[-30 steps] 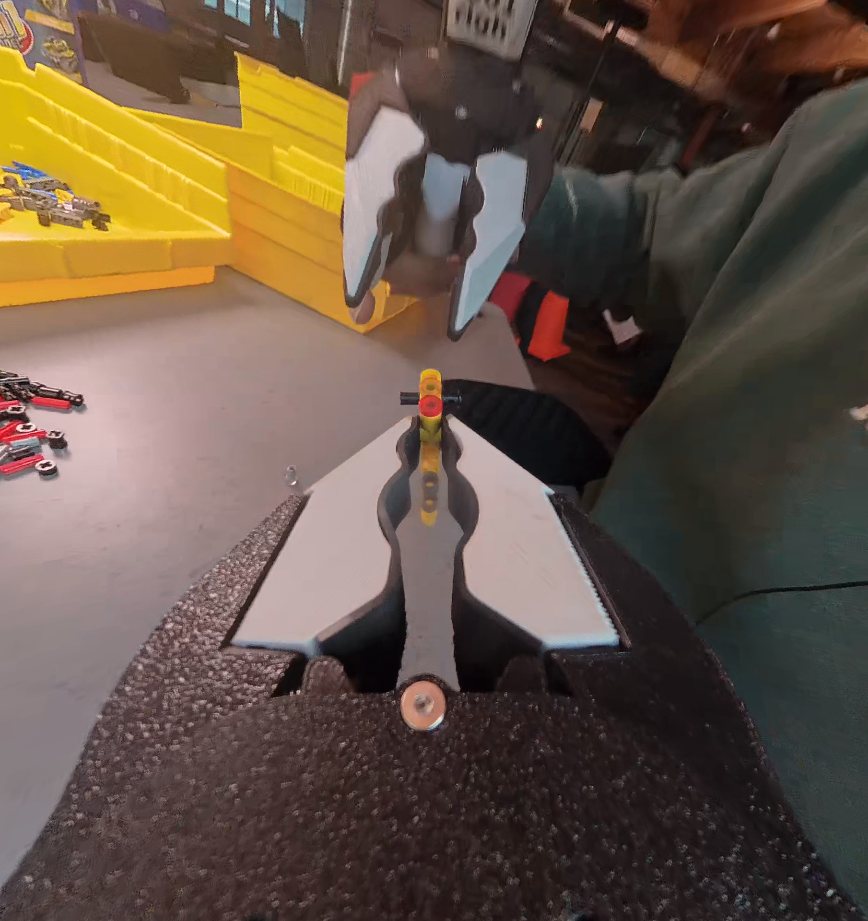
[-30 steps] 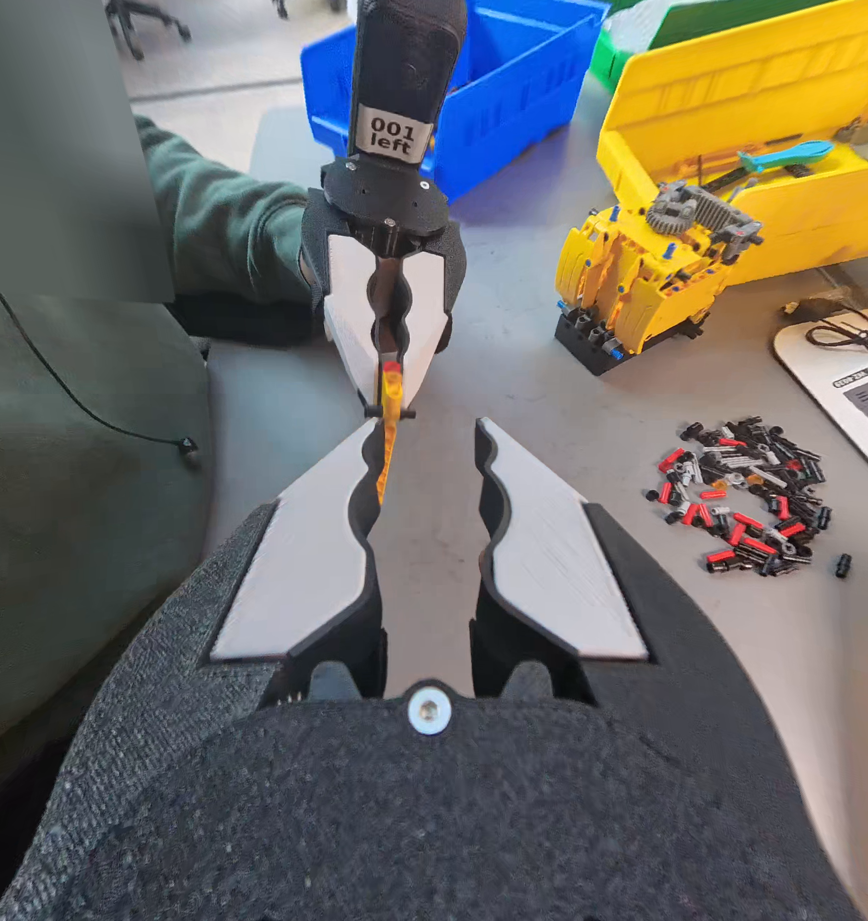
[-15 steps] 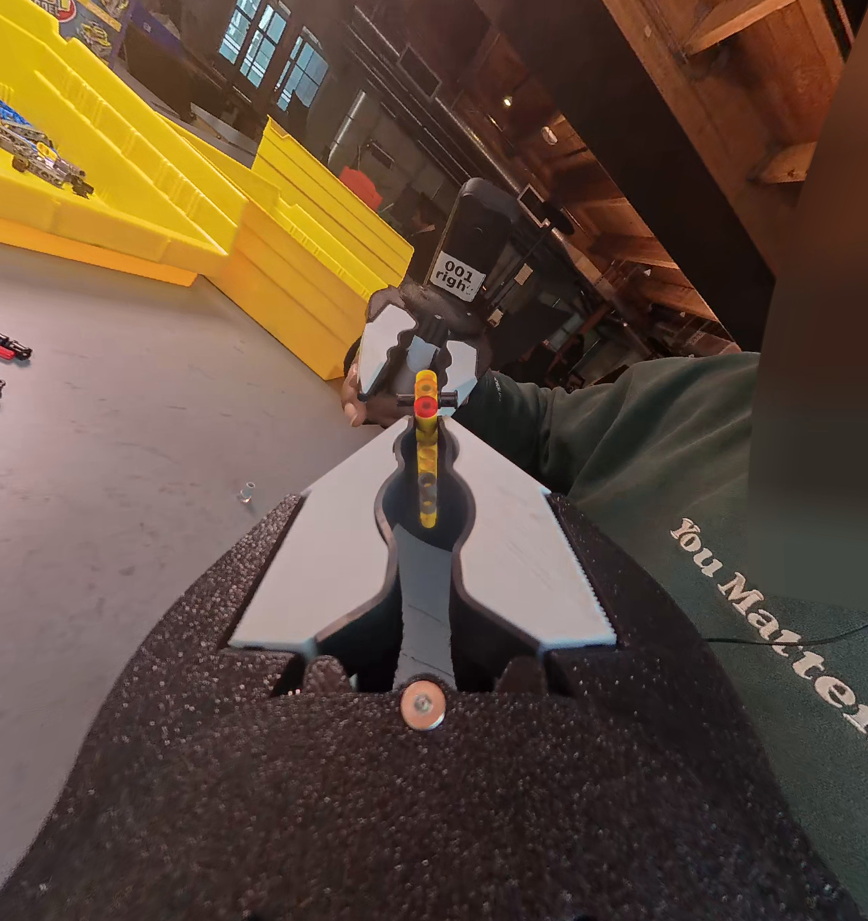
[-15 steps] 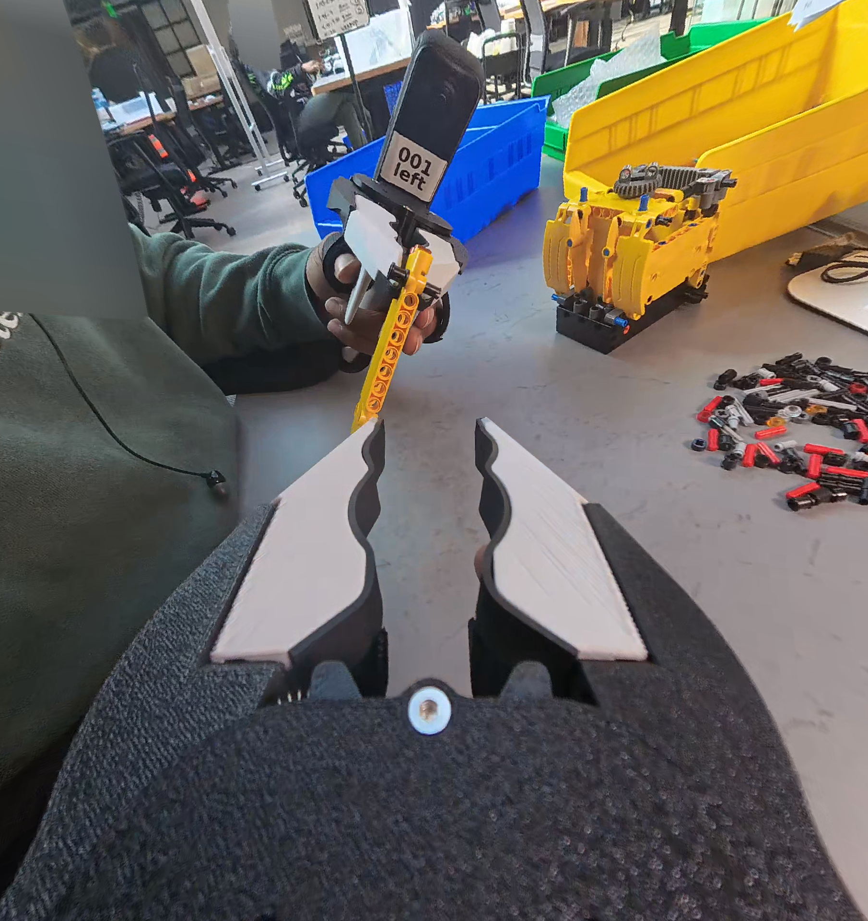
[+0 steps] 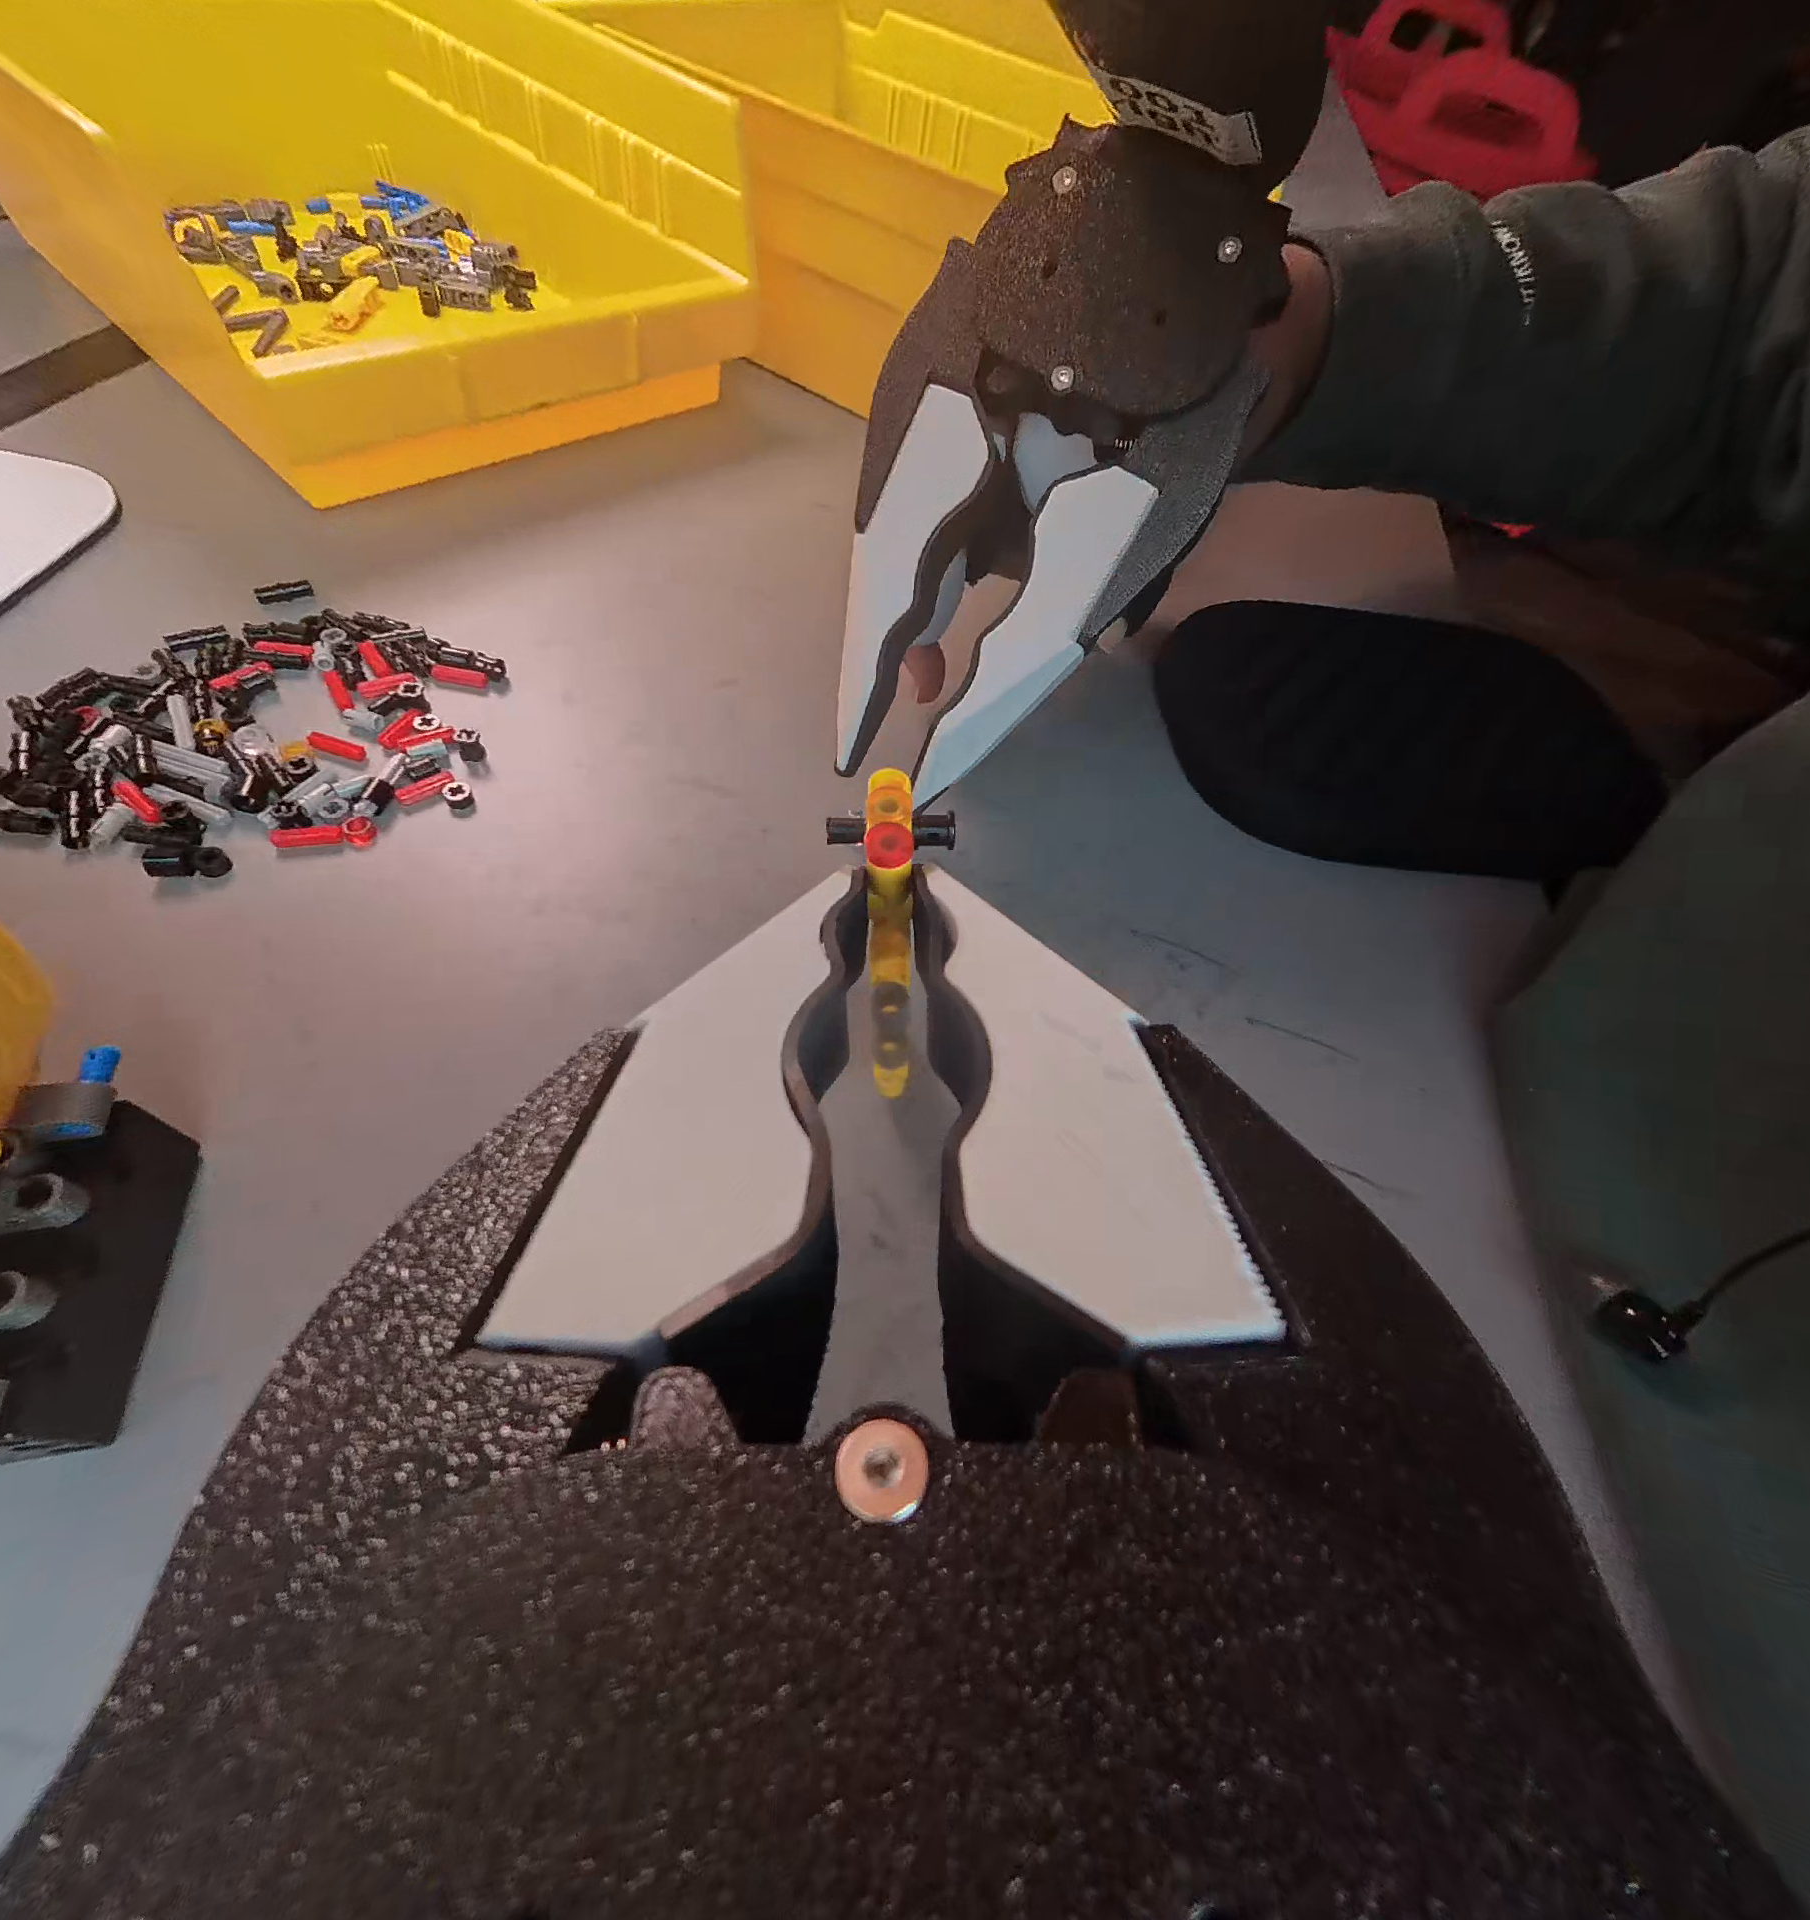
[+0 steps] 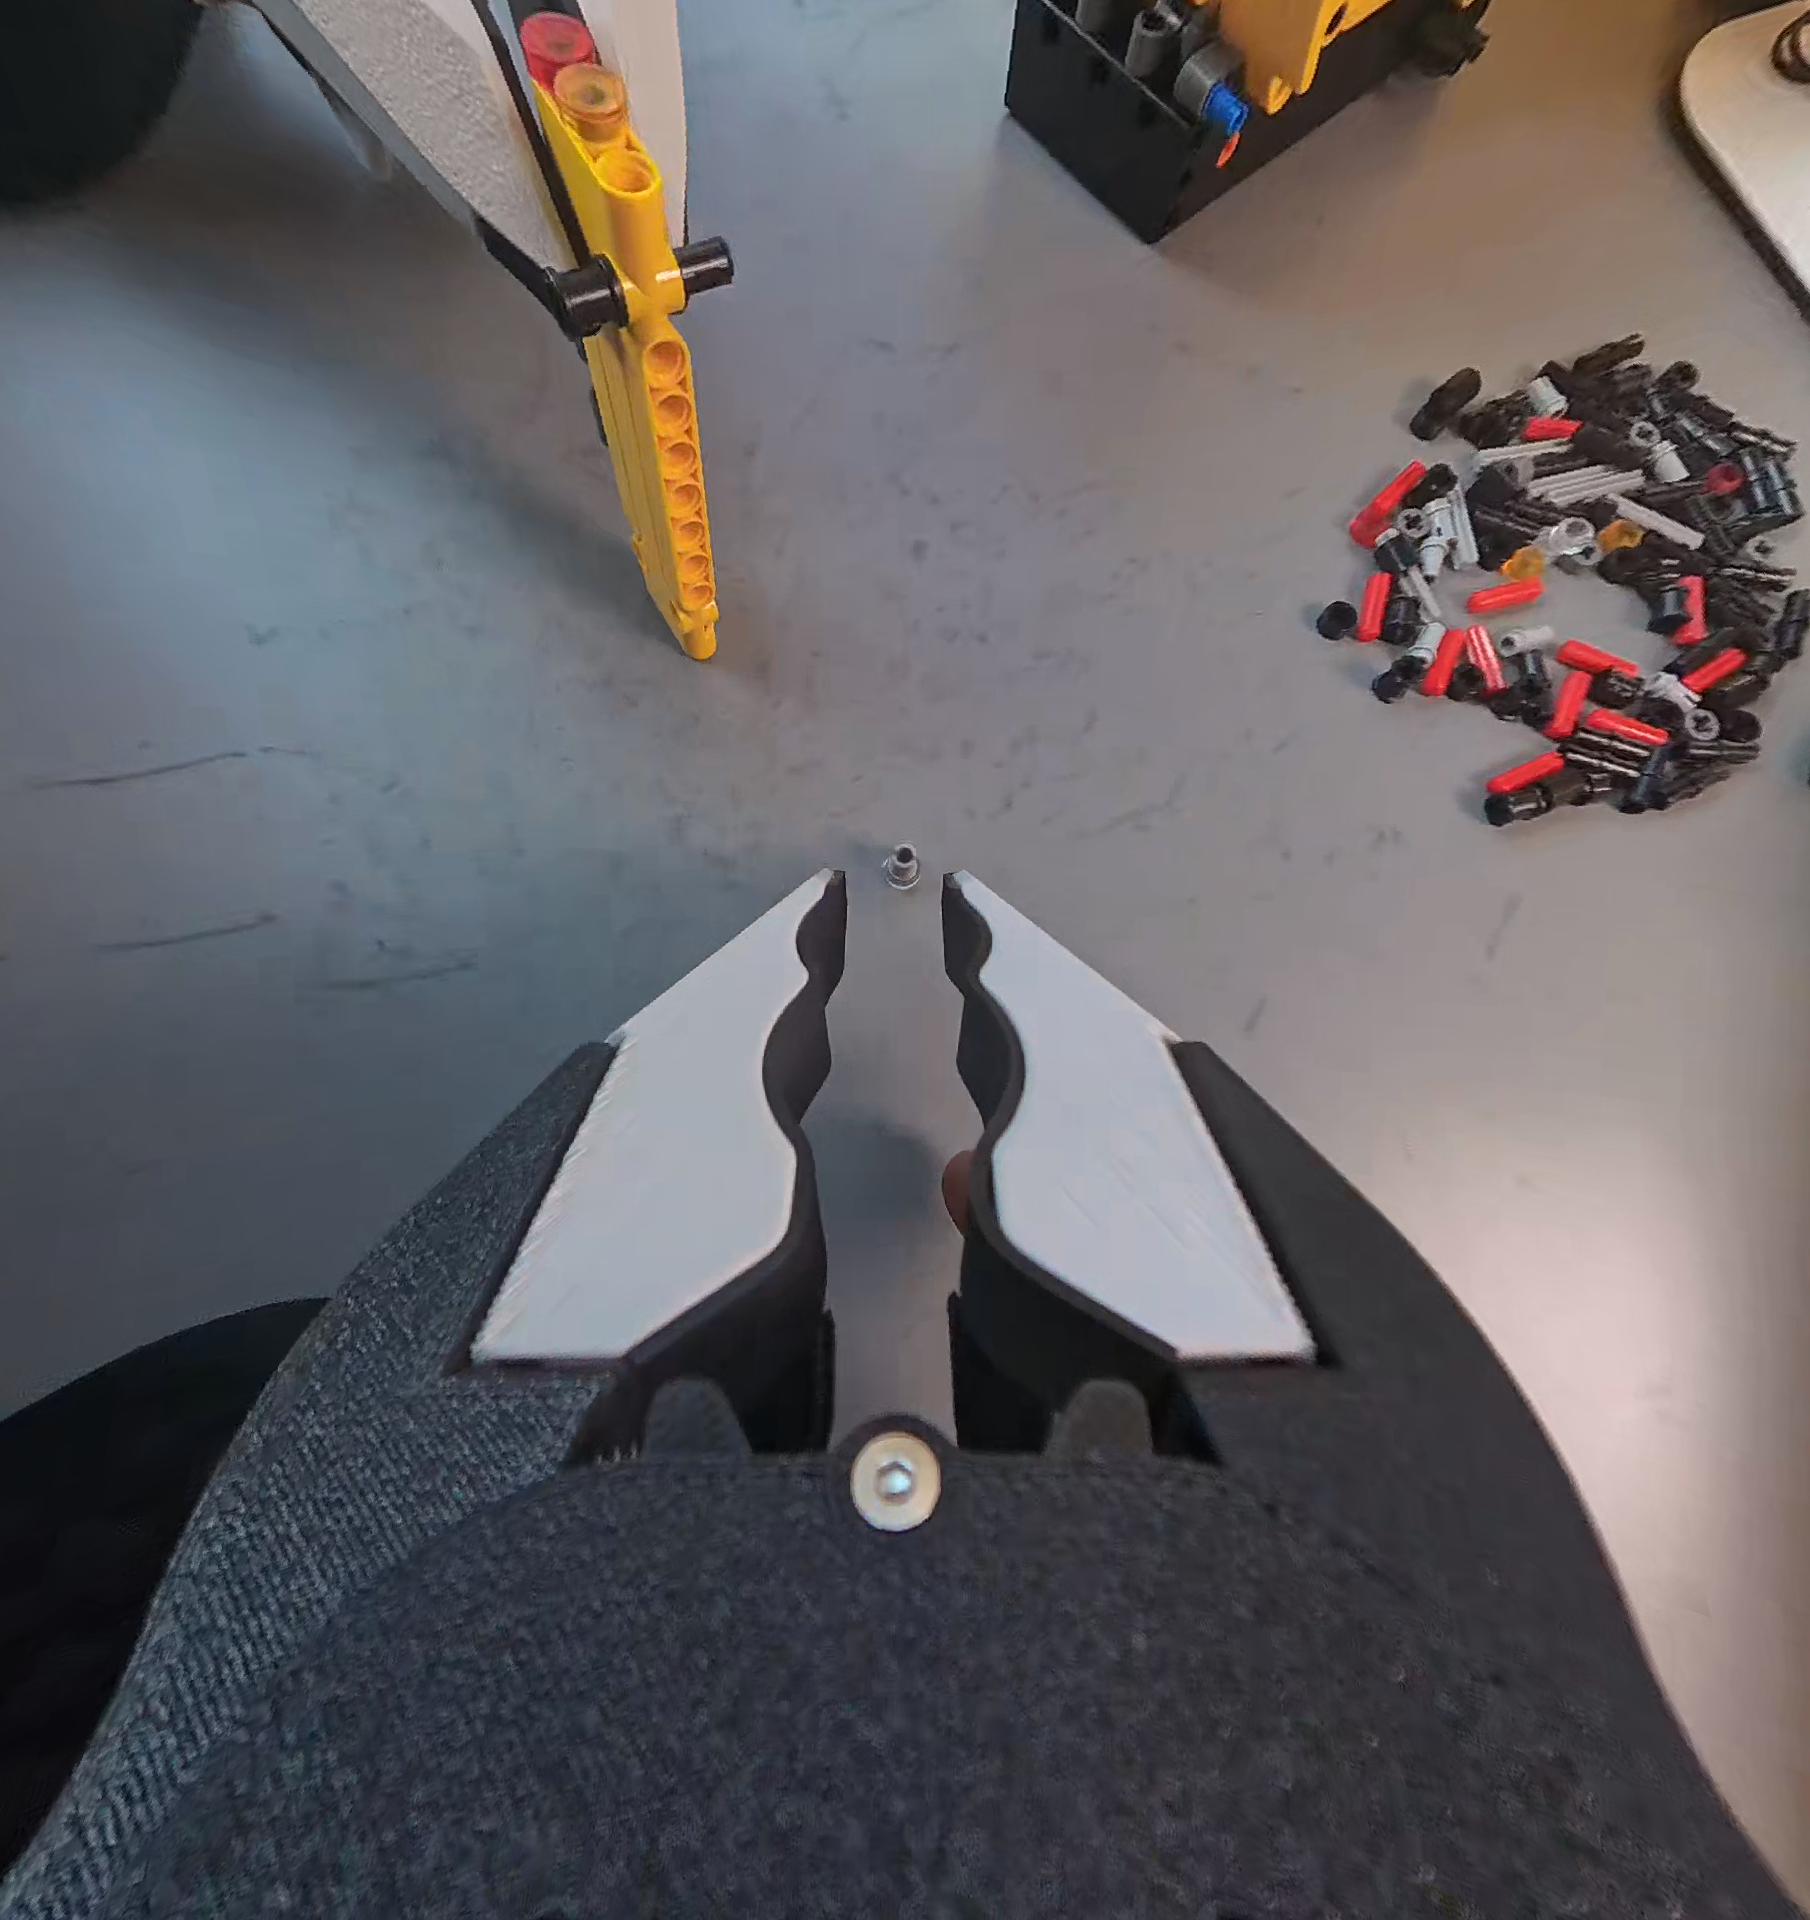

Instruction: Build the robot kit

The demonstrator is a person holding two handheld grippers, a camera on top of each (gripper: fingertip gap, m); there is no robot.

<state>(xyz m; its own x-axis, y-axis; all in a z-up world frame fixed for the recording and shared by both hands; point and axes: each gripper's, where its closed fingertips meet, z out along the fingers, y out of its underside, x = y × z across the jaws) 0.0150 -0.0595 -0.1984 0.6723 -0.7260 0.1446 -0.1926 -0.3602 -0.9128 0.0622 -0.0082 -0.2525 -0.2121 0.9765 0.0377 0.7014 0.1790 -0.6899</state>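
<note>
While a grey table (image 6: 257, 727) fills both views, its largest items sit at the edges: two yellow bins (image 5: 485, 239), one holding grey, blue and black toy parts, and a yellow-and-black brick model (image 6: 1171, 94) on a black base. A loose pile of red, black and grey pins (image 6: 1597, 582) lies on the bare tabletop, well apart from both tools.

Next in size is a long yellow beam (image 6: 662, 436), a toy construction piece with a row of round holes along its length. A black pin (image 6: 652, 281) crosses it near its upper part, sticking out on both sides, and a red stud and an orange stud sit in its top holes. The left gripper (image 5: 885, 883) is clamped on this beam, fingers pressed against its sides, holding it nearly upright with the lower tip just above or on the table; contact cannot be judged.

The right gripper (image 6: 893, 883), held by a hand in a dark green sleeve (image 5: 1566, 343), points steeply down at the table with its fingers parted by a narrow gap and nothing between them. In the left wrist view its tips hang just beyond the beam's top end.

Smallest is a tiny grey bush (image 6: 899, 864), lying on the table just past the right gripper's tips, centred on their gap.
</note>
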